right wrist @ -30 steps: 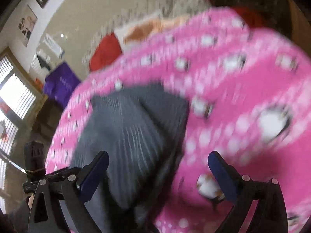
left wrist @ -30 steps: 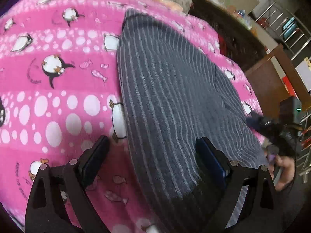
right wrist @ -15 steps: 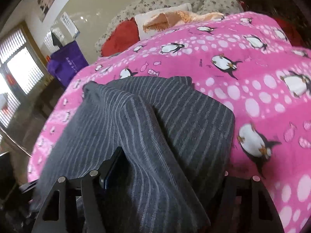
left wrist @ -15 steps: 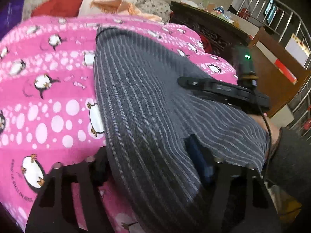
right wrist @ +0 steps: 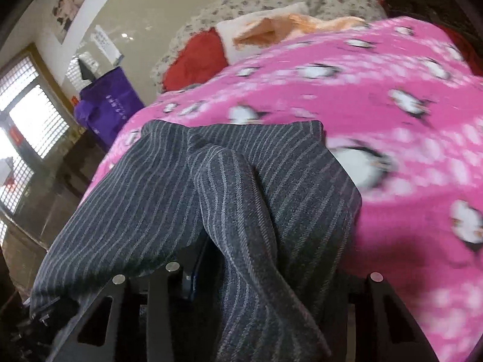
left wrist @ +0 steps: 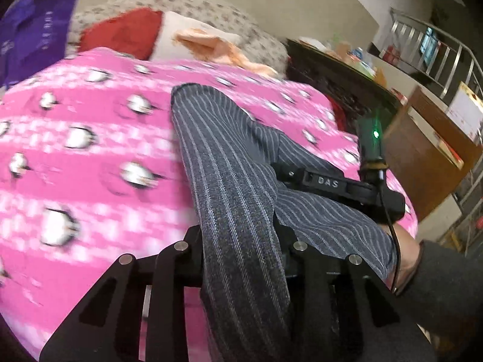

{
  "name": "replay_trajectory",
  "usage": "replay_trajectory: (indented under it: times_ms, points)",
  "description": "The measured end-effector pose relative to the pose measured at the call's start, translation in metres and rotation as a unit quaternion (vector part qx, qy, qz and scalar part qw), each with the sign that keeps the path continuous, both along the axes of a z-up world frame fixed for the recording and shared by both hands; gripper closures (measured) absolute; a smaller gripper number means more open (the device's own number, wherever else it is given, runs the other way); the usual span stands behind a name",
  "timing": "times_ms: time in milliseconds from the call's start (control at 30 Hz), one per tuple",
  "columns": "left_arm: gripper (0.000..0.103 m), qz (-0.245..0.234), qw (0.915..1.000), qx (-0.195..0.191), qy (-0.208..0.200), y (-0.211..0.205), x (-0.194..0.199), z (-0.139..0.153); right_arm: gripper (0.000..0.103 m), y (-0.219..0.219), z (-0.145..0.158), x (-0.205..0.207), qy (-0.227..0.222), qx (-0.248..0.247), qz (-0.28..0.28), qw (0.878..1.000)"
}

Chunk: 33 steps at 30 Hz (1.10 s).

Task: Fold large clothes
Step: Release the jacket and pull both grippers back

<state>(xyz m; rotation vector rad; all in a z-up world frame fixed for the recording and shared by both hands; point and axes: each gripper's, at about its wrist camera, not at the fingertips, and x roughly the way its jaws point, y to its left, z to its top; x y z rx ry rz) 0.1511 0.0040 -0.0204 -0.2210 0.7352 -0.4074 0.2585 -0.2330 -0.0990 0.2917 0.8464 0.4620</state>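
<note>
The grey striped garment is laid lengthwise on the pink penguin blanket of the bed, its near end bunched into a raised ridge that is pinched by the left gripper, whose jaws are closing on the cloth. A second ridge of the same garment is caught between the closing jaws of the right gripper, just beside the left one. Only the grasp appears to be done; no crosswise fold is seen yet, so the near end is judged still to be carried over toward the far end.

Probably a home bedroom: bed, pillows, penguin blanket.
</note>
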Motion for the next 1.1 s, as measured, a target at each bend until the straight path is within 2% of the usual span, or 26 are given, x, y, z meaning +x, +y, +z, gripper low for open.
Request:
replay_trajectory:
  times_ms: [67,233,300,433,533,600,667,733,900,1033,1100]
  points:
    - [0.073,0.021,0.9997,0.002,0.007,0.033,0.004,-0.005,0.059,0.031,0.001,0.007,-0.009,0.006,0.016,1.000]
    - [0.073,0.056,0.9978,0.002,0.037,0.081,0.004,-0.026,0.060,0.094,0.003,0.017,-0.031,-0.018,0.063,0.997]
    - [0.073,0.054,0.9977,0.003,0.041,0.084,0.000,-0.034,0.060,0.102,0.003,0.019,-0.033,-0.032,0.068,0.997]
    - [0.072,0.060,0.9975,0.012,0.036,0.079,-0.001,-0.040,0.058,0.097,-0.003,0.025,-0.021,-0.025,0.060,0.998]
    - [0.069,0.066,0.9970,0.010,0.039,0.077,0.000,-0.043,0.053,0.100,-0.003,0.022,-0.023,-0.039,0.055,0.997]
    - [0.062,0.071,0.9963,0.007,0.048,0.081,0.000,-0.045,0.048,0.100,-0.003,0.021,-0.021,-0.045,0.053,0.997]
    - [0.034,0.085,0.9944,0.020,0.059,0.083,0.002,-0.047,0.044,0.099,-0.001,0.020,-0.018,-0.054,0.052,0.997]
    - [0.021,0.100,0.9922,0.025,0.071,0.086,0.005,-0.050,0.042,0.096,0.008,0.011,-0.023,-0.082,0.041,0.995]
    - [0.016,0.109,0.9892,-0.012,0.097,0.099,0.004,-0.056,0.042,0.081,0.035,-0.026,-0.017,-0.128,0.020,0.991]
    - [0.000,0.127,0.9853,0.017,0.113,0.100,-0.005,-0.049,0.038,0.061,0.056,-0.064,-0.014,-0.146,-0.008,0.989]
    - [0.000,0.135,0.9835,0.033,0.116,0.101,-0.014,-0.043,0.037,0.054,0.062,-0.082,-0.018,-0.160,-0.020,0.987]
